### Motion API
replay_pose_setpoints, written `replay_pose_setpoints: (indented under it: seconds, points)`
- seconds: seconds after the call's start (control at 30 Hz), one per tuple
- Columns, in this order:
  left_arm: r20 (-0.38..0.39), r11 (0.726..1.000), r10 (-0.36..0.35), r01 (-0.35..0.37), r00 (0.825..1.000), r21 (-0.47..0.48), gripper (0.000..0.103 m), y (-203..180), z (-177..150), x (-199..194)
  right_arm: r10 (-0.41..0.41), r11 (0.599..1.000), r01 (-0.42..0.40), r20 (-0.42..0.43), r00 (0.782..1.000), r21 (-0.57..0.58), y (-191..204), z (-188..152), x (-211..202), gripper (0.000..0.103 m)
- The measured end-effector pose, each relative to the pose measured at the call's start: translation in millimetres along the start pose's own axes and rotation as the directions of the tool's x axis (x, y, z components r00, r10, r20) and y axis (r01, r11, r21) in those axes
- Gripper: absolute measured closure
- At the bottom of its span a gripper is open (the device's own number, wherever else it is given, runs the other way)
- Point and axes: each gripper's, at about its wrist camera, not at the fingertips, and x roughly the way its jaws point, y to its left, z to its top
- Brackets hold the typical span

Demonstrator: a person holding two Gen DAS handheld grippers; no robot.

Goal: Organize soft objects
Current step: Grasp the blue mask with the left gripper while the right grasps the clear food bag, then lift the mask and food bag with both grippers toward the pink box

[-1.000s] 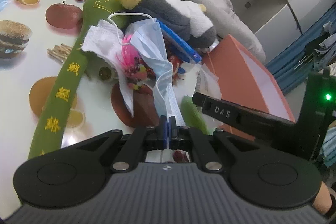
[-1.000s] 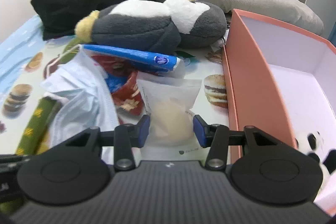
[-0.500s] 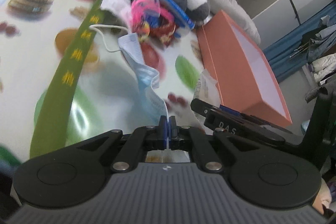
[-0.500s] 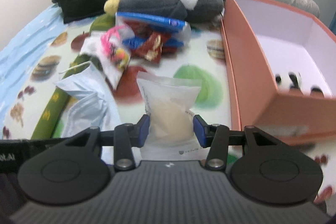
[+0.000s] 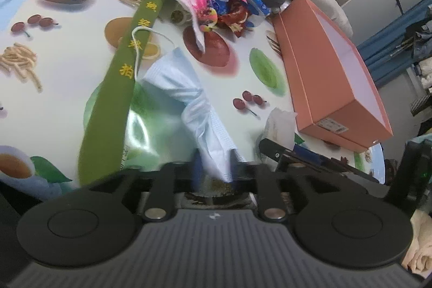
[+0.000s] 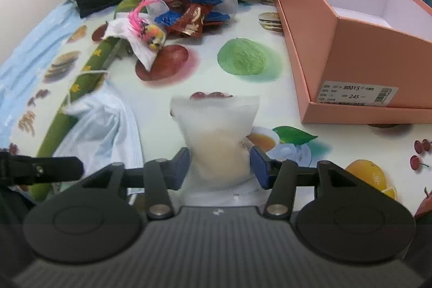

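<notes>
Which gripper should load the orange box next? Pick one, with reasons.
Right. The right gripper already grips the frosted pouch, and the orange box sits open just to its right. The left gripper looks opened around the face mask, farther away.

L gripper (image 5: 214, 166) open, mask (image 5: 186, 96) between.

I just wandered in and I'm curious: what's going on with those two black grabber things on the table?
A person is tidying soft items with two handheld grippers. The left gripper has its fingers apart around the end of a blue face mask lying on the fruit-print tablecloth. The right gripper clamps a frosted pouch. An open orange box sits to the right, beyond it.
</notes>
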Motion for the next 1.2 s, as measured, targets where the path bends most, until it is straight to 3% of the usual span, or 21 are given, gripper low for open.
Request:
replay_pose_setpoints:
  seconds: [0.03,0.07,0.23,0.3,0.37,0.6,0.87,1.03,1.2]
  points:
    - [0.013,1.000,0.002,-0.002,1.000,-0.003,0.051,0,1,-2,0.016,1.000,-0.016,0.002,1.000,0.010,-1,1,-1,0.039]
    - [0.029,1.000,0.008,-0.008,1.000,0.000,0.049,-1,2,-4,0.030,0.999,-0.030,0.007,1.000,0.017,-2,1,-2,0.036]
    - [0.049,0.998,0.058,-0.059,0.997,0.022,0.043,-5,7,3,0.044,0.999,-0.043,0.038,0.998,-0.012,1,-4,-4,0.037]
    - [0.059,0.997,0.068,-0.071,0.996,0.041,0.043,-7,9,8,0.036,0.999,-0.035,0.035,0.999,-0.031,3,-6,-2,0.042]
    - [0.072,0.995,0.078,-0.082,0.994,0.053,0.043,-9,12,14,0.031,0.999,-0.030,0.040,0.999,-0.039,4,-8,-3,0.055]
    - [0.086,0.988,0.101,-0.111,0.991,0.111,0.044,-18,13,33,0.089,0.993,-0.086,0.029,0.996,-0.078,22,-14,-6,0.065]
    - [0.052,0.993,0.100,-0.103,0.994,0.054,0.067,-9,14,49,0.167,0.983,-0.167,0.004,0.986,-0.081,37,-19,-6,0.069]
    - [0.052,0.996,0.089,-0.088,0.995,-0.016,0.069,2,18,52,0.169,0.980,-0.167,0.003,0.986,-0.106,39,-22,-7,0.071]
    - [0.058,0.995,0.095,-0.095,0.994,-0.017,0.074,2,21,54,0.160,0.982,-0.159,0.001,0.987,-0.098,36,-22,-9,0.074]
